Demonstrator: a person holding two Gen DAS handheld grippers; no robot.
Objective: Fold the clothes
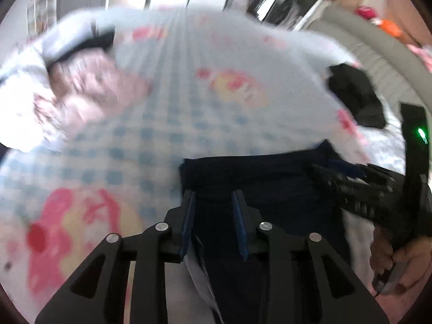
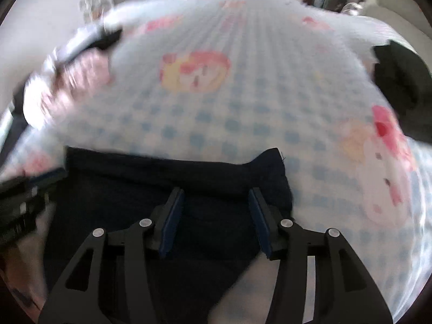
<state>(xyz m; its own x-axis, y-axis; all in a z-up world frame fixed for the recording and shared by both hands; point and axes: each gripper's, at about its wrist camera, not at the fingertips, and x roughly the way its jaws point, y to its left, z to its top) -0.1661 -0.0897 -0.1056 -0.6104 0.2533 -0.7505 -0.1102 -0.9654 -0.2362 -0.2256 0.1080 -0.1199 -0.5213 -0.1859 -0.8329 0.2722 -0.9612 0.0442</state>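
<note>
A dark navy garment lies flat on the bed near me, its folded top edge running across both views. My left gripper hovers over the garment's left part. Its blue pads stand apart with nothing pressed between them, only cloth below. My right gripper stands open over the garment's right part, near its upper right corner, gripping nothing. In the left wrist view the right gripper shows at the right edge. In the right wrist view the left gripper shows blurred at the left edge.
The bed sheet is blue-checked with pink cartoon prints. A pink crumpled pile of clothes lies at the far left, and a black garment at the right edge. A person's hand holds the right gripper.
</note>
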